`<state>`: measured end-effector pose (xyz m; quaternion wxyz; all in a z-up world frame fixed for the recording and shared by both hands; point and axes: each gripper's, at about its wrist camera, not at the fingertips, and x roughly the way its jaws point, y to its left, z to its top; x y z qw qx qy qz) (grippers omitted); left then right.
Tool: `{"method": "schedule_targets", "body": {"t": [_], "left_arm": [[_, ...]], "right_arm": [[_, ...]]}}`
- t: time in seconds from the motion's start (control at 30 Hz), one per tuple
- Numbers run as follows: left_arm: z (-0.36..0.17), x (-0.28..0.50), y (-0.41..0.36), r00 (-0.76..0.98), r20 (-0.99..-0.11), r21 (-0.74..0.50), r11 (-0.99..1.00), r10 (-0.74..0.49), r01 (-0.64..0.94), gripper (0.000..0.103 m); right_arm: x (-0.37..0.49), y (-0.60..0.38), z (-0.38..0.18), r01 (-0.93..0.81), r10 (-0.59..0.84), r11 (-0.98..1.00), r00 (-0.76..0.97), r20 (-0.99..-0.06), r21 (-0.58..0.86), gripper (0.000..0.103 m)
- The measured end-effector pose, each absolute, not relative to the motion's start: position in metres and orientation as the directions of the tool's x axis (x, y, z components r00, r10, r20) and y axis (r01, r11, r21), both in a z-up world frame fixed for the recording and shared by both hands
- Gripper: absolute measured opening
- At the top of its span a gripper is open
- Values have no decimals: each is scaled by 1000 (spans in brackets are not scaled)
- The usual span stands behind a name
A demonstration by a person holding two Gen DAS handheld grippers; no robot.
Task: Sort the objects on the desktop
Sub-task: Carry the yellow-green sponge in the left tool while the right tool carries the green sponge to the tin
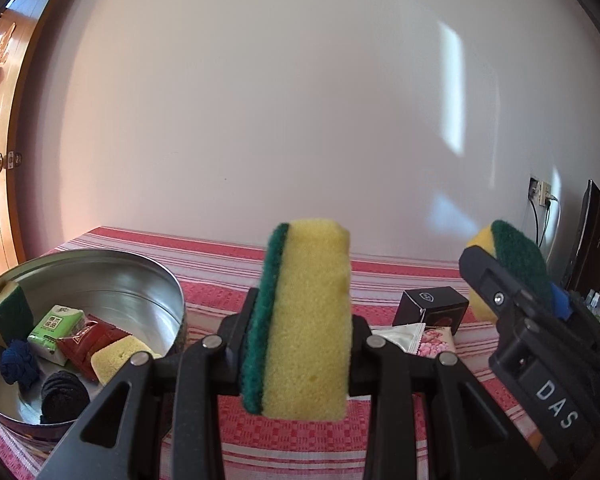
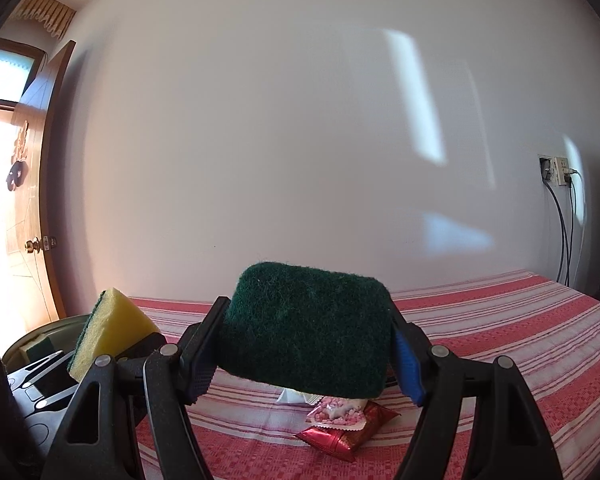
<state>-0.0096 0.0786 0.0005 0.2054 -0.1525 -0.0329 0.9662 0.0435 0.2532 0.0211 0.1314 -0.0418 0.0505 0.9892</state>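
Hidden: the red foil packet (image 2: 342,438) and pink-and-white sachet (image 2: 340,414) lie partly under the right-held sponge; the small black box (image 1: 432,308) is cut off by the left claw.
Left claw (image 1: 300,344): clamped on an upright yellow sponge with green scouring side (image 1: 304,320), above the red-and-white striped cloth (image 1: 380,272).
Right claw (image 2: 306,364): clamped on a second sponge, green scouring face toward the camera (image 2: 306,332).
Round metal tin (image 1: 140,276): left, holding more sponges, packets, dark cloth balls.
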Motion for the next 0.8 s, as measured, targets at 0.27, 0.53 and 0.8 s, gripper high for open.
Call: {"method": "schedule_targets", "body": {"t": [0.27,0.53,0.8], "left_arm": [[1,-9,46,-891,-274,-126,-932,363,-341,31],[11,-19,-4,-929,-260,-159,-961,262,-226,31],[10,-35,-56,-952,-278,-187,-979,132,-81,31]], "right_arm": [[29,226,21,-194,187,-978,-978,-94,71,75],[14,175,34,-97,94,-995,-992,-88,33,75],[-19,120,43,10,-12,-1000,-994,-105,16,75]]}}
